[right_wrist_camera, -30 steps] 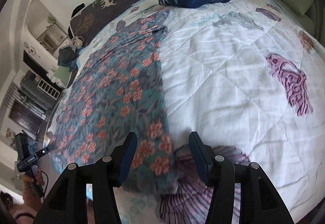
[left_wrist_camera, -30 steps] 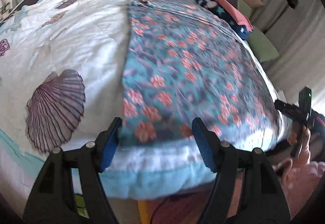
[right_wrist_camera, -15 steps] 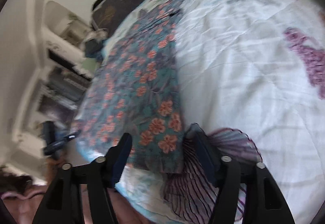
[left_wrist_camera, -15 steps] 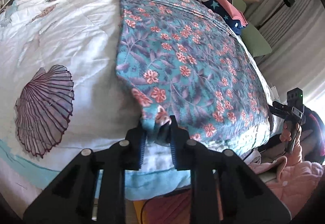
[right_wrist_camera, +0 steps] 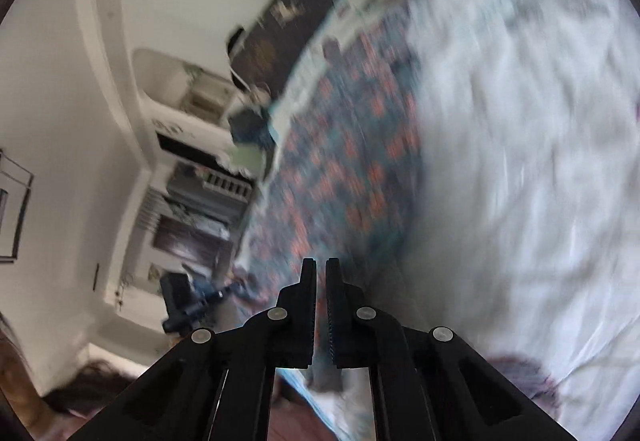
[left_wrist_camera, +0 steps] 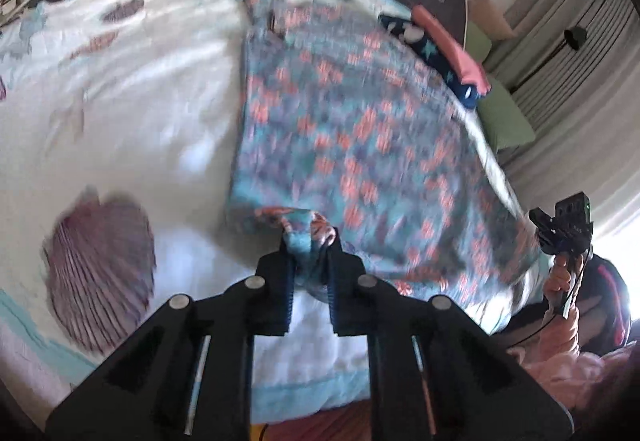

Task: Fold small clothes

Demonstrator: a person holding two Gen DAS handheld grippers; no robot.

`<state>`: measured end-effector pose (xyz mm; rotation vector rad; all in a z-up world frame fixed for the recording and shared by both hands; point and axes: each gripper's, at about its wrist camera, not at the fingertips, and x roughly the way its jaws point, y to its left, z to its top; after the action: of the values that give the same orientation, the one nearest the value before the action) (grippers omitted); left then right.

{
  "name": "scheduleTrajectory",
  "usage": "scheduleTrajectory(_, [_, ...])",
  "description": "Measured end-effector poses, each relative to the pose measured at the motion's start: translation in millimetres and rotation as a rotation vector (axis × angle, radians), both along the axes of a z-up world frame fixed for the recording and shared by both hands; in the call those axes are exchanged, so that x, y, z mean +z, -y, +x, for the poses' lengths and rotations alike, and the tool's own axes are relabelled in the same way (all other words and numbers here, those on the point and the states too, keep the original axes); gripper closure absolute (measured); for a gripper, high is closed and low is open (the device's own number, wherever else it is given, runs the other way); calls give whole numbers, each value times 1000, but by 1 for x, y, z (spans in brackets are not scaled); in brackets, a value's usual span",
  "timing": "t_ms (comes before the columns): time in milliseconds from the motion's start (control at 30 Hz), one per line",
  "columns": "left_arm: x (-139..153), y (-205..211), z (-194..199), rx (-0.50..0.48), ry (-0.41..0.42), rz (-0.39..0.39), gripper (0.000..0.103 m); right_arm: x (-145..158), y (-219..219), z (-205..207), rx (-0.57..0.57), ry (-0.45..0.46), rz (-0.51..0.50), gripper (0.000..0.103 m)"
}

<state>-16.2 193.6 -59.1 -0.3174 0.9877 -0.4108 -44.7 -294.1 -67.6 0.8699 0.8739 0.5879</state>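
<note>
A teal garment [left_wrist_camera: 360,129] with orange flowers lies spread on the white quilt [left_wrist_camera: 140,101]. My left gripper [left_wrist_camera: 310,237] has its jaws closing, and the pads pinch the garment's near left corner, bunched up and raised off the quilt. My right gripper [right_wrist_camera: 320,265] has its fingers almost touching over the garment's [right_wrist_camera: 340,169] near right corner. In the blurred right wrist view the thin hem seems caught between them. The left wrist view shows the right gripper [left_wrist_camera: 540,225] at that corner, which is pulled up towards it, with a person's hand [left_wrist_camera: 560,277] on its grip.
A folded pink and navy pile [left_wrist_camera: 452,45] lies at the far side of the bed, beside a green pillow [left_wrist_camera: 504,117]. The bed's near edge runs just below both grippers. White shelving [right_wrist_camera: 192,169] stands beyond the bed's left side.
Both grippers went from open to shut at the garment's near corners. The left one has lifted its corner off the quilt. The right one swung left.
</note>
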Motion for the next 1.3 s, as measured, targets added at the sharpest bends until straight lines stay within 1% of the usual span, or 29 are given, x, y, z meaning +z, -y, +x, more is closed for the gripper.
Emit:
scheduleTrajectory(67, [15, 2, 15, -3, 37, -17, 88, 16, 9, 8, -7, 37, 8, 99])
scheduleTrajectory(133, [25, 7, 31, -10, 55, -15, 88, 29, 14, 20, -15, 64, -19, 99])
scheduleTrajectory(233, [31, 21, 52, -30, 64, 9, 88, 34, 16, 32, -14, 42, -76, 96])
scheduleTrajectory(267, [30, 25, 57, -36, 57, 19, 88, 31, 14, 34, -7, 21, -116, 95])
scheduleTrajectory(333, [23, 32, 63, -49, 39, 38, 88, 16, 8, 30, 17, -48, -201, 89])
scheduleTrajectory(367, [20, 34, 63, -52, 32, 43, 88, 8, 5, 27, 30, -81, -230, 82])
scheduleTrajectory(400, [16, 35, 64, -53, 21, 48, 88, -2, 2, 23, 43, -122, -261, 72])
scheduleTrajectory(433, [12, 35, 65, -52, 9, 48, 88, -11, -1, 18, 53, -154, -277, 69])
scheduleTrajectory(467, [7, 34, 66, -48, -5, 47, 88, -21, -3, 13, 61, -182, -276, 64])
scheduleTrajectory(500, [3, 32, 67, -43, -16, 44, 88, -30, -5, 9, 72, -202, -256, 64])
scheduleTrajectory(533, [1, 30, 67, -38, -25, 39, 88, -38, -6, 4, 84, -208, -215, 64])
scheduleTrajectory(633, [-4, 27, 68, -25, -42, 21, 88, -49, -11, 4, 109, -196, -109, 61])
scheduleTrajectory(667, [-5, 26, 68, -22, -44, 15, 88, -51, -15, 8, 123, -200, -100, 61])
scheduleTrajectory(700, [-6, 25, 68, -19, -45, 8, 88, -51, -19, 11, 137, -201, -96, 68])
scheduleTrajectory(733, [-5, 25, 67, -15, -44, 1, 88, -52, -22, 15, 144, -203, -85, 81])
scheduleTrajectory(767, [-4, 25, 67, -12, -41, -3, 88, -53, -27, 20, 151, -213, -70, 99])
scheduleTrajectory(800, [-1, 24, 66, -9, -33, -14, 88, -50, -29, 24, 134, -210, -61, 100])
scheduleTrajectory(833, [2, 24, 66, -8, -27, -21, 88, -41, -30, 29, 113, -184, -36, 100])
scheduleTrajectory(867, [7, 23, 65, -7, -15, -29, 88, -33, -28, 30, 99, -143, 1, 100])
scheduleTrajectory(933, [20, 20, 66, 1, 24, -20, 88, -6, -19, 36, 67, -32, 80, 100])
scheduleTrajectory(1033, [41, 15, 78, 23, 80, -13, 88, 25, -7, 53, 36, 63, 138, 100])
scheduleTrajectory(1100, [53, 12, 90, 38, 113, -31, 88, 40, -3, 67, 27, 95, 145, 100])
scheduleTrajectory(1167, [71, 11, 109, 52, 163, -46, 88, 51, -2, 86, 17, 116, 129, 99])
scheduleTrajectory(1233, [82, 15, 126, 58, 186, -36, 88, 58, 0, 112, 2, 119, 129, 99])
scheduleTrajectory(1300, [89, 21, 148, 55, 196, -21, 88, 57, 2, 136, -25, 115, 132, 98])
